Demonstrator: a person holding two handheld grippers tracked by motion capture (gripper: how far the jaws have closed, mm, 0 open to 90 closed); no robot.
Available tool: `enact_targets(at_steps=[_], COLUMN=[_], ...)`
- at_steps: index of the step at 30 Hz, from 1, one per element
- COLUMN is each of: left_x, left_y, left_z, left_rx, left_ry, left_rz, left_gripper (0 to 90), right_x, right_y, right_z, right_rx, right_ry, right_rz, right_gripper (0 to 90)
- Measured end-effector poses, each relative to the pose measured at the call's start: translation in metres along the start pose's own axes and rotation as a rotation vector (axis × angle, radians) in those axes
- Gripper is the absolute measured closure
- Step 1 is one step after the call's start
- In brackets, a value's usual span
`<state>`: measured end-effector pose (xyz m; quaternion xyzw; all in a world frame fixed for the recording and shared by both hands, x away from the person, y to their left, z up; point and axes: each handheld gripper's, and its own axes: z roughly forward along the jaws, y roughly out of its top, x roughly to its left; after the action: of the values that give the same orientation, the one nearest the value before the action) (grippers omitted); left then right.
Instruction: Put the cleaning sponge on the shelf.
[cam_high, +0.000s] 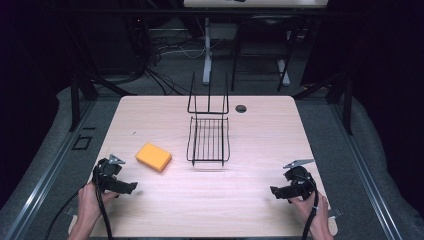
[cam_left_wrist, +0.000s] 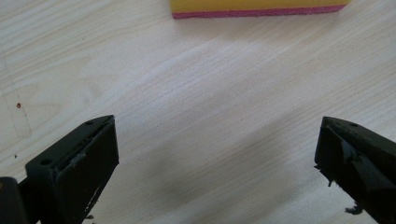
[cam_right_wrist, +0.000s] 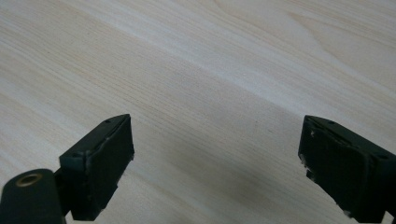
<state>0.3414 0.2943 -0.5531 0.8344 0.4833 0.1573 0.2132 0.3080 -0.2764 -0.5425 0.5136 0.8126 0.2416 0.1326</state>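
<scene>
My left gripper (cam_left_wrist: 217, 154) and my right gripper (cam_right_wrist: 215, 158) show matt black plastic jaws, scuffed and chipped pale along their edges, over a table (cam_high: 260, 200) of light wood-grain laminate, smooth with a soft sheen. The sponge (cam_high: 153, 157) beside my left gripper looks like soft yellow foam, matt on top, with a rougher pink scouring layer along its edge. The rack (cam_high: 208, 141) at the table's middle is thin black wire with a dull coated finish.
</scene>
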Motion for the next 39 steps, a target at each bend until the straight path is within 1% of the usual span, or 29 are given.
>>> enact_targets(at_steps=[2, 4, 5, 7, 8, 9, 10, 13, 15, 17, 19, 20, 21, 23, 24, 28, 30, 31, 33, 34, 35, 37, 39], left_x=[0.001, 0.000, -0.001, -0.001, -0.002, -0.002, -0.003, -0.004, -0.005, -0.005, -0.007, -0.007, -0.009, -0.011, -0.011, -0.014, -0.016, -0.016, -0.018, -0.018, -0.018, -0.019, -0.019], left_y=[0.001, 0.001, 0.002, 0.004, 0.005, 0.005, 0.006, 0.008, 0.009, 0.013, 0.016, 0.018, 0.020, 0.023, 0.025, 0.032, 0.035, 0.037, 0.038, 0.040, 0.041, 0.044, 0.048], left_z=[0.000, 0.000, -0.001, -0.002, -0.003, -0.003, -0.004, -0.006, -0.007, -0.009, -0.011, -0.012, -0.013, -0.013, -0.014, -0.016, -0.016, -0.016, -0.016, -0.017, -0.017, -0.018, -0.018], left_rx=[0.011, 0.003, 0.001, 0.002, -0.002, -0.001, -0.006, -0.009, -0.011, -0.014, -0.024, -0.023, -0.029, -0.033, -0.030, -0.048, -0.047, -0.038, -0.048, -0.047, -0.048, -0.055, -0.057], left_ry=[-0.016, -0.009, -0.008, -0.017, -0.014, -0.022, -0.018, -0.030, -0.023, -0.035, -0.030, -0.036, -0.029, -0.030, -0.038, -0.035, -0.034, -0.050, -0.041, -0.044, -0.045, -0.039, -0.043], left_rz=[-0.001, -0.006, -0.001, 0.007, 0.006, 0.010, 0.008, 0.011, 0.015, 0.019, 0.020, 0.021, 0.025, 0.024, 0.032, 0.034, 0.047, 0.051, 0.050, 0.054, 0.055, 0.056, 0.063], left_gripper=[0.0, 0.0, 0.0, 0.0, 0.0, 0.0, 0.0, 0.0, 0.0, 0.0, 0.0, 0.0, 0.0, 0.0, 0.0, 0.0, 0.0, 0.0, 0.0, 0.0, 0.0, 0.0, 0.0], right_x=[0.000, 0.000, 0.000, -0.001, -0.001, -0.001, -0.001, 0.000, 0.000, 0.000, 0.000, 0.000, 0.000, 0.000, 0.000, 0.001, 0.001, 0.001, 0.000, -0.001, -0.001, 0.000, 0.000], right_y=[0.000, 0.000, 0.000, -0.001, -0.001, -0.001, -0.001, 0.000, 0.000, 0.000, 0.000, 0.000, 0.000, 0.000, 0.000, 0.000, 0.000, 0.000, 0.000, 0.001, 0.001, 0.000, 0.000], right_z=[0.000, 0.000, -0.001, -0.001, -0.001, -0.001, -0.002, -0.002, -0.002, -0.002, -0.003, -0.003, -0.003, -0.004, -0.004, -0.005, -0.005, -0.006, -0.007, -0.008, -0.008, -0.007, -0.007], right_rx=[-0.001, -0.001, 0.001, 0.001, 0.000, -0.002, -0.001, -0.003, -0.001, -0.002, -0.004, -0.006, -0.007, -0.010, -0.007, -0.011, -0.013, -0.013, -0.014, 0.006, 0.006, -0.014, -0.018], right_ry=[0.002, 0.000, 0.003, -0.001, -0.001, -0.001, -0.003, 0.005, 0.003, 0.002, 0.002, 0.002, 0.002, 0.002, 0.002, 0.006, 0.007, 0.000, 0.001, -0.013, -0.013, 0.001, 0.000], right_rz=[0.003, 0.004, 0.004, 0.004, 0.005, 0.006, 0.004, 0.005, 0.001, 0.002, 0.003, 0.003, 0.003, 0.004, 0.003, 0.006, 0.011, 0.013, 0.011, -0.005, -0.006, 0.011, 0.011], right_gripper=[10.1, 10.1, 10.1, 10.1, 10.1, 10.1, 10.1, 10.1, 10.1, 10.1, 10.1, 10.1, 10.1, 10.1, 10.2, 10.2, 10.2, 10.2, 10.1, 10.1, 10.1, 10.1, 10.2])
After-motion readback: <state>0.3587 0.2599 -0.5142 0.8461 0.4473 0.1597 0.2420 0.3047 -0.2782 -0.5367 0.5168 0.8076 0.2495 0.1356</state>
